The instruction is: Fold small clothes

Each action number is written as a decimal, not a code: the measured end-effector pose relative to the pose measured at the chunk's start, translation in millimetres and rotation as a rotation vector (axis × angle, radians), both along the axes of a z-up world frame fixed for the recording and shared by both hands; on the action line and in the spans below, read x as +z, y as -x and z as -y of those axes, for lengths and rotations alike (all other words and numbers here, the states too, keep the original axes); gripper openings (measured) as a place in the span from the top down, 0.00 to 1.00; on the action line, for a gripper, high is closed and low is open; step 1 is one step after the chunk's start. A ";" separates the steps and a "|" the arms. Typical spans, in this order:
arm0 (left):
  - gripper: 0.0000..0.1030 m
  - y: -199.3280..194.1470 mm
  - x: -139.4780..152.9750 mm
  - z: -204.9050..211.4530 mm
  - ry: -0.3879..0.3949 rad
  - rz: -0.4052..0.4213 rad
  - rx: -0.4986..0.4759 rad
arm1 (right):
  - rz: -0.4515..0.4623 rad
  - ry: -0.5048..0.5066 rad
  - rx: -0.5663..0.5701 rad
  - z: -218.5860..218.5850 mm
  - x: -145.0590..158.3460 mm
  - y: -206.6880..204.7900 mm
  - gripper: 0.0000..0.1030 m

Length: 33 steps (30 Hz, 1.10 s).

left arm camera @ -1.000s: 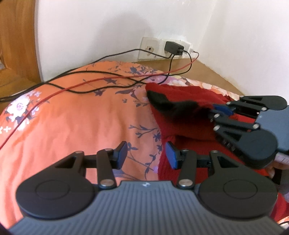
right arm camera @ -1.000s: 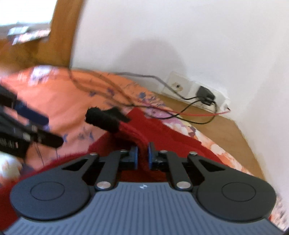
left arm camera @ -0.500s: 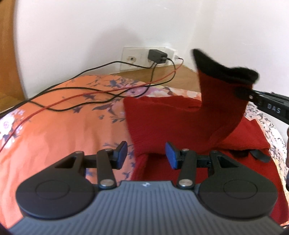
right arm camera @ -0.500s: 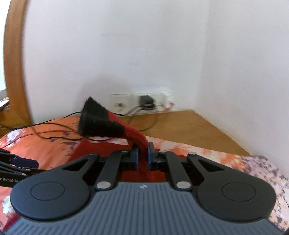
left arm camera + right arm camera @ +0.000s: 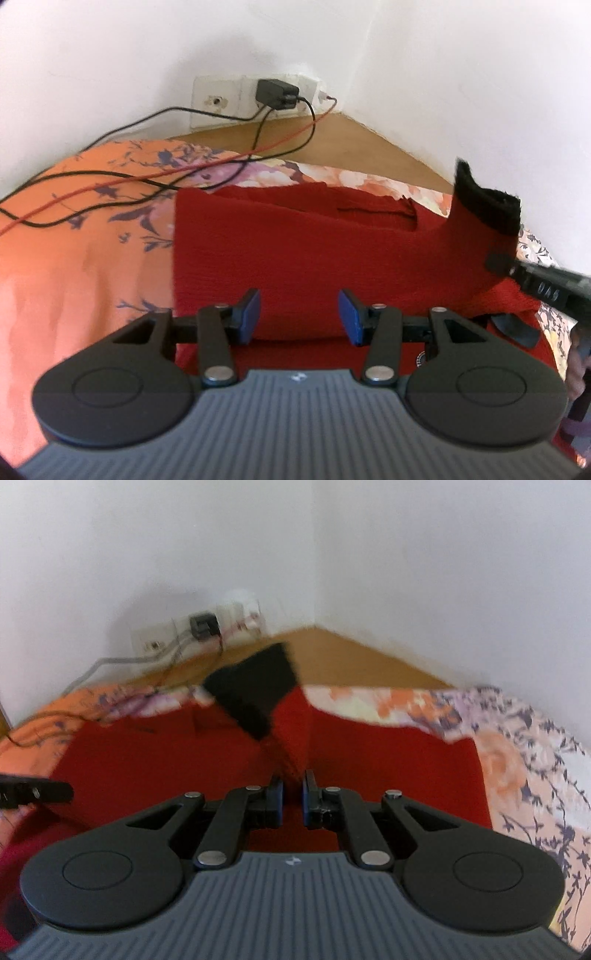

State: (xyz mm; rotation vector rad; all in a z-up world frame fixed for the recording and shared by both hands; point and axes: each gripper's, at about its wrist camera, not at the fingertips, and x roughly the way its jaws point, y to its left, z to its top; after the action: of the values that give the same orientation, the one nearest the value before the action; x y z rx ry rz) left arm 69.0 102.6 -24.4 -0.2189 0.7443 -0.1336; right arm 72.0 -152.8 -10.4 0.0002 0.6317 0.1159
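Swinging the black-cuffed sleeve [image 5: 255, 698] from frame left toward center-right, the right tongs [image 5: 292, 794] pinch it; left tongs [image 5: 298, 315] hang spread over the red sweater [image 5: 295, 251], fold unfinished.

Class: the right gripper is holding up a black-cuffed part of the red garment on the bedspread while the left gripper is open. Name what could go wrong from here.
1. The right gripper pinches only a narrow strip below the black cuff; it could slip out mid-fold.
2. Lifting may drag the red garment out of line, since the open left gripper pins nothing.
3. The black cables lying beside the garment could snag.
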 end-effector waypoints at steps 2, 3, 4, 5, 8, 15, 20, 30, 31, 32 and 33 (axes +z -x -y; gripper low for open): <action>0.53 -3.6 -4.2 3.9 0.002 -0.012 0.002 | -0.031 -0.013 -0.016 3.7 -11.8 -3.7 0.89; 0.53 -5.3 -6.2 5.8 -0.001 -0.017 0.003 | -0.046 -0.028 -0.032 8.5 -16.8 -5.0 0.89; 0.53 -6.4 -7.9 7.8 -0.006 -0.022 0.005 | -0.063 -0.047 -0.039 13.6 -20.2 -4.7 0.88; 0.53 -7.7 -9.6 9.6 -0.012 -0.025 0.007 | -0.086 -0.067 -0.038 17.9 -23.2 -5.6 0.87; 0.53 -10.6 -13.7 11.3 -0.026 -0.035 0.012 | -0.113 -0.085 -0.013 26.8 -25.6 -1.9 0.70; 0.53 -14.6 -14.8 9.9 -0.026 -0.041 0.034 | -0.102 -0.096 0.018 53.2 -6.1 21.9 0.36; 0.53 -16.8 -12.4 8.1 -0.026 -0.039 0.051 | -0.069 -0.182 -0.026 84.9 13.3 23.4 0.34; 0.53 -20.2 -11.0 10.0 -0.033 -0.031 0.052 | -0.155 -0.208 -0.115 95.2 -15.7 -42.1 0.36; 0.53 -20.3 -10.7 10.0 -0.033 -0.028 0.052 | -0.167 -0.201 -0.117 92.7 -21.8 -46.6 0.39; 0.53 -20.4 -10.4 9.6 -0.034 -0.026 0.051 | -0.170 -0.194 -0.115 89.6 -26.0 -48.4 0.43; 0.53 -20.5 -10.4 9.3 -0.035 -0.025 0.052 | -0.165 -0.184 -0.110 86.0 -28.2 -48.7 0.54</action>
State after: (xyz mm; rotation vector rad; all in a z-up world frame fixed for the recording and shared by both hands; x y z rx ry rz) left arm 89.6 93.2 -34.8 -0.2069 0.7645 -0.0681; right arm 120.7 -238.7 -38.5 0.2243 0.7825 0.0677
